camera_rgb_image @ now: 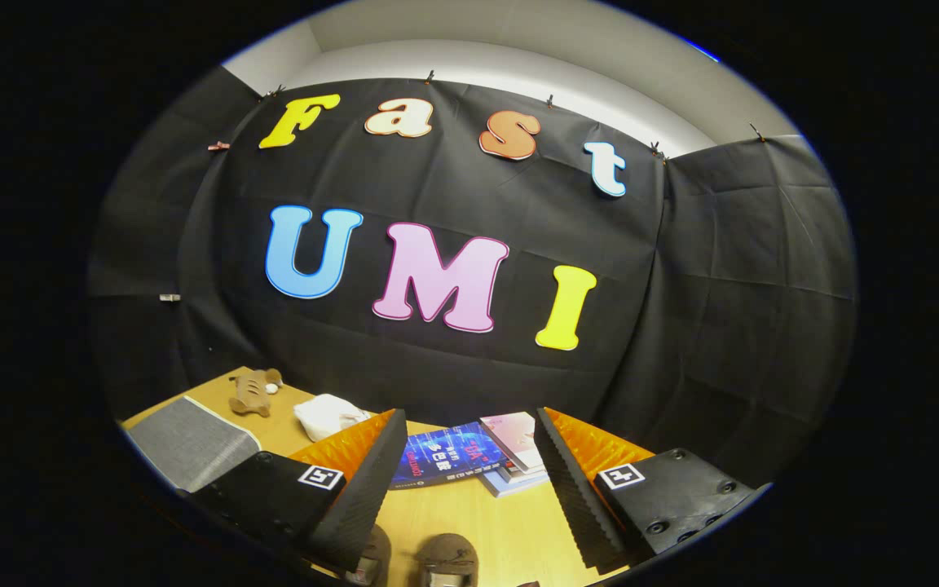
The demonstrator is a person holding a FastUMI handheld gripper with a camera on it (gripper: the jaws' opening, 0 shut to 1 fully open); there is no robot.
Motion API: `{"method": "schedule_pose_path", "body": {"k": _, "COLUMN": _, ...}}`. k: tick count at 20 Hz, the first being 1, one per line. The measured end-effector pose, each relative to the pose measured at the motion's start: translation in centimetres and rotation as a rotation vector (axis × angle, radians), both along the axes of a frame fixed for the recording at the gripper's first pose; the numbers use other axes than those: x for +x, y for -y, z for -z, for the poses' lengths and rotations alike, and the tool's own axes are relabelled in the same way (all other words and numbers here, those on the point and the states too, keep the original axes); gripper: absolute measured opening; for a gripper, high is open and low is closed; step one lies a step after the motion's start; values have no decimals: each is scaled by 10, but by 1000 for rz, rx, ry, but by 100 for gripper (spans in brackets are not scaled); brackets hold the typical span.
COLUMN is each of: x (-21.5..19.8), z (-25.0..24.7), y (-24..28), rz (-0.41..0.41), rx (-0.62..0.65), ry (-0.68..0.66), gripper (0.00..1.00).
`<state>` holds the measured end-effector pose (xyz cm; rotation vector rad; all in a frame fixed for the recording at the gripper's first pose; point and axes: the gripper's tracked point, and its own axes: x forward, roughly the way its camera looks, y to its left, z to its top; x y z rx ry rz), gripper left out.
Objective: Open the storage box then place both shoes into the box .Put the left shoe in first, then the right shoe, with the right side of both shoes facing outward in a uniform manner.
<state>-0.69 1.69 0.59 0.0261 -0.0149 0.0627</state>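
- Shoes: two brown, rounded-toe shoes (pixel 425 558) sit on the light wooden tabletop (pixel 510 530), side by side, just below and between the finger bases at roughly 6 o'clock from the gripper's centre line. Only the toe ends are in sight; which is left and which is right cannot be told.
- Storage box: cannot be located from this viewpoint, so its lid state is not known.
- Risk 1: the gripper (pixel 469 444) is pitched up toward the booth wall, with the shoes nearly under it. A blind descent could strike a toe cap or nudge a shoe off line.
- Risk 2: seizing a shoe before the box is opened would break the stated order; taking the wrong shoe first would do likewise.
- Risk 3: a stack of books, blue glossy cover (pixel 445 465) beside a pink one (pixel 514 440), lies just beyond the fingertips at 12 o'clock. A forward sweep could snag it.
- Lesser clutter: a white crumpled cloth (pixel 327 414) at 10 o'clock, a small brown plush toy (pixel 253 391) farther out at 10 o'clock, a grey ribbed mat (pixel 188 444) at 9 o'clock.
- Gripper state: fingers spread wide apart, nothing between them, touching nothing.
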Motion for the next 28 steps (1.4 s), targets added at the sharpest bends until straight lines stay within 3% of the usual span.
{"method": "schedule_pose_path", "body": {"k": 2, "x": 0, "z": 1, "y": -18, "rz": -72, "rx": 32, "ry": -10, "gripper": 97}}
{"method": "schedule_pose_path", "body": {"k": 6, "x": -4, "z": 0, "y": -79, "rz": -316, "rx": 179, "ry": -37, "gripper": 97}}
{"method": "schedule_pose_path", "body": {"k": 9, "x": -10, "z": 11, "y": -122, "rz": -503, "rx": 293, "ry": -112, "gripper": 98}}
{"method": "schedule_pose_path", "body": {"k": 15, "x": -26, "z": 53, "y": -189, "rz": -782, "rx": 499, "ry": -302, "gripper": 98}}
{"method": "schedule_pose_path", "body": {"k": 19, "x": -28, "z": 93, "y": -229, "rz": -911, "rx": 647, "ry": -482, "gripper": 98}}
{"method": "schedule_pose_path", "body": {"k": 28, "x": -36, "z": 197, "y": -291, "rz": -1068, "rx": 907, "ry": -881, "gripper": 96}}
